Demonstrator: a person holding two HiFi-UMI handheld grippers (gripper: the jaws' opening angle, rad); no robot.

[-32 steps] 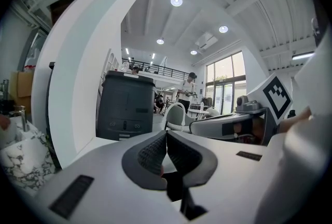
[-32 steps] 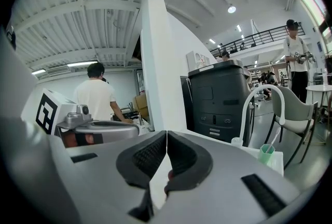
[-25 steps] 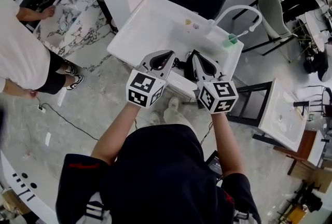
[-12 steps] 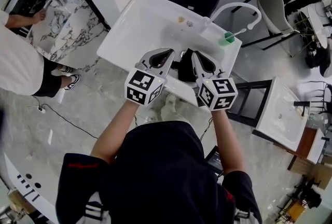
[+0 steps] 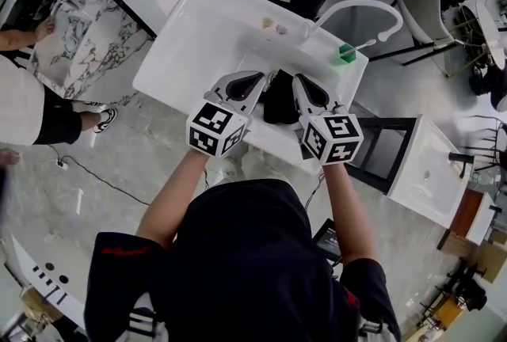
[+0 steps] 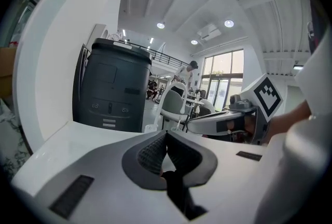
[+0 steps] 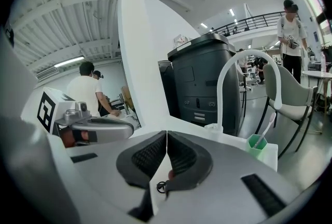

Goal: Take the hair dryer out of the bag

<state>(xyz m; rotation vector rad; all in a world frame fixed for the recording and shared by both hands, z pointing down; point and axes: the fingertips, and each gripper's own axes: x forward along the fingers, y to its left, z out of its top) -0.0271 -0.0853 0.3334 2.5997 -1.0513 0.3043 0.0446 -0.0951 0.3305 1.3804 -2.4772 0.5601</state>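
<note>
Extraction not begun. The black bag (image 5: 279,96) hangs mid-frame over the white basin (image 5: 198,47) (hair dryer unseen, presumably inside). My left gripper (image 5: 255,81) and right gripper (image 5: 301,85) are pressed together, apparently pinching its edges. Opening and removal remain.

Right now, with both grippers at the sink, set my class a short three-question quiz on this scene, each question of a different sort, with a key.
1. True or false: the green cup stands at the left end of the white sink top, as the head view shows it.
2. In the head view, what lies between the left gripper and the right gripper? A) a folded towel B) a black bag C) a soap bottle
3. Fill in: the jaws of both grippers are ___.

Key: 1 false, the cup stands at the right end, beside the white faucet. 2 B. 3 shut.
</note>
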